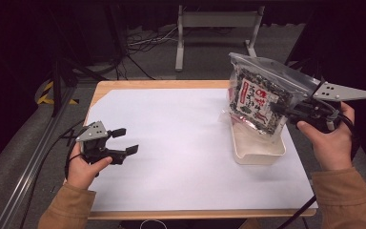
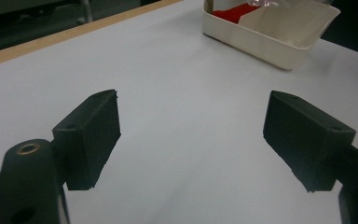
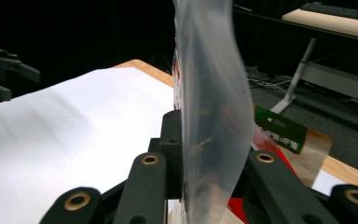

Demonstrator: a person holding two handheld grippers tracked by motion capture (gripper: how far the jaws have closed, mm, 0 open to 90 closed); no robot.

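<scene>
- Right gripper (image 1: 277, 107) clamped on a clear plastic snack bag (image 1: 259, 98), pinching its right edge; bag held up off the table, upright-ish, tilted a bit.
- Bag has dark speckled contents and a white label with red print; its lower end hangs right over the cream tray, touching or not, can't tell.
- Right gripper view: jaws pressed on either side of the translucent bag (image 3: 212, 107), film rising straight up between them.
- Cream rectangular tray (image 1: 259, 153) sits on the right part of the white sheet (image 1: 171, 143); a red and white packet lies inside it (image 2: 235, 11).
- Left gripper (image 1: 125, 141) low over the left side of the sheet, well apart from tray and bag, held in the left hand (image 1: 83, 167).
- Left gripper view: jaws spread wide, nothing between them, bare white sheet under; tray (image 2: 261, 44) far ahead.
- Right hand (image 1: 331, 138) grips the tool at the table's right edge.
- Wooden table edge (image 1: 138, 84) shows around the sheet.
</scene>
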